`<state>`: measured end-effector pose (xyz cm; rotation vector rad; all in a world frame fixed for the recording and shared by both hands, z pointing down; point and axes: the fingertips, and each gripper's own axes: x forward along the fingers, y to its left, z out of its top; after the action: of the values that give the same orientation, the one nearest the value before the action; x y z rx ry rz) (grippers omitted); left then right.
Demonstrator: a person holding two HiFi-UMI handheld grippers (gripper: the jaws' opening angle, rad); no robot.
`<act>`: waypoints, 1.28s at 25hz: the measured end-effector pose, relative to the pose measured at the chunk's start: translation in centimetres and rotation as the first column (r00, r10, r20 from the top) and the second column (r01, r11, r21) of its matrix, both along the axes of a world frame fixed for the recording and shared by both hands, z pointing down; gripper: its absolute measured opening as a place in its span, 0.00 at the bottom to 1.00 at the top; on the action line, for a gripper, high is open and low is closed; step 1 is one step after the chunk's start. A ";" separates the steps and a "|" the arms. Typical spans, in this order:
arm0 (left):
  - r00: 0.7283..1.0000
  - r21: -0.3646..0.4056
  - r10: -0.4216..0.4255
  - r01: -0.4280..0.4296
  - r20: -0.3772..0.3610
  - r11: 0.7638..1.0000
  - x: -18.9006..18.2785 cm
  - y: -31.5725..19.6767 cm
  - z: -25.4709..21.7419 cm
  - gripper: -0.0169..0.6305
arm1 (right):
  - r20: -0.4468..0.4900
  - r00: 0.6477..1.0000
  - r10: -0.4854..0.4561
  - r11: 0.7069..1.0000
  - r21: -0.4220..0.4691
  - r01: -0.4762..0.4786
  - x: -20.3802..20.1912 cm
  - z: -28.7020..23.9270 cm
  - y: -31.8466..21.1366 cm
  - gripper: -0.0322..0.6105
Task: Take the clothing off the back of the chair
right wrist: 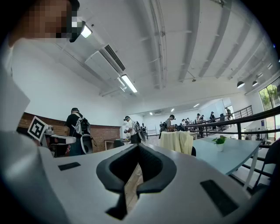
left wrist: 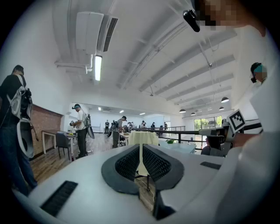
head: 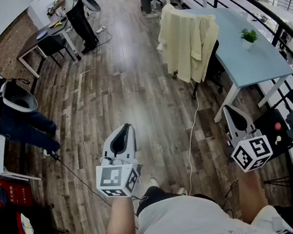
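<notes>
The left forearm (head: 121, 220) and right forearm (head: 253, 197) reach forward, side by side and well apart. The left gripper (head: 127, 127) and right gripper (head: 229, 108) seem to point level ahead, each with its jaws pressed together on nothing.

The left gripper (head: 128, 128) and right gripper (head: 228, 108) each have a smooth, pale grey shell (left wrist: 83, 175) that tapers to 2 black jaws. The left pads (left wrist: 155, 164) carry a fine lattice texture. The right pads (right wrist: 151, 164) look plain matt black. Narrow black slots (left wrist: 59, 197) are set into each shell. A white cube sits at the rear of each gripper, the left cube (head: 117, 180) and the right cube (head: 251, 153), both printed with black square markers. The person wears a white short-sleeved shirt (head: 188, 226) with dark lettering, dark trousers (head: 152, 198) and a pale shoe (head: 153, 183).
</notes>
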<state>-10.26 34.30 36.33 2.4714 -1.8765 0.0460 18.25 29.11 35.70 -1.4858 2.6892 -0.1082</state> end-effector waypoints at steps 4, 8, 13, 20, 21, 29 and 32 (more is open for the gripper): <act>1.000 -0.001 -0.001 0.001 -0.020 1.000 -0.2 -0.1 0.1 0.10 | -0.004 1.000 -0.003 1.000 -0.003 0.003 -0.2 0.4 -0.2 0.08; 1.000 -0.002 -0.001 0.001 -0.025 1.000 -0.3 0.0 -0.1 0.10 | -0.005 1.000 -0.011 1.000 0.001 0.011 -0.3 0.0 -0.1 0.08; 1.000 0.002 0.004 -0.004 -0.016 1.000 -0.1 -0.1 -0.1 0.10 | 0.031 0.999 -0.007 1.000 -0.003 0.007 0.0 -0.2 -0.3 0.08; 1.000 -0.001 0.021 -0.021 -0.010 1.000 -0.2 -0.8 -0.1 0.10 | 0.044 0.999 -0.014 0.999 -0.037 0.016 -0.3 0.8 -1.3 0.08; 1.000 -0.005 0.021 -0.021 -0.012 1.000 -0.3 -1.2 0.0 0.10 | 0.045 0.999 -0.014 0.999 -0.044 0.016 -0.4 1.0 -1.7 0.08; 0.999 -0.029 0.023 -0.024 -0.034 0.999 -2.1 -8.0 0.2 0.10 | 0.033 0.999 0.011 0.999 -0.050 -0.010 -1.4 0.6 -7.9 0.08; 0.998 -0.029 0.044 -0.046 -0.051 0.999 -4.7 -11.8 0.5 0.10 | 0.012 0.999 0.039 0.998 -0.046 -0.039 -3.7 0.3 -10.9 0.08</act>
<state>-15.00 22.53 36.81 2.4709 -1.7874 0.0123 14.54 18.21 35.99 -1.5433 2.6631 -0.1774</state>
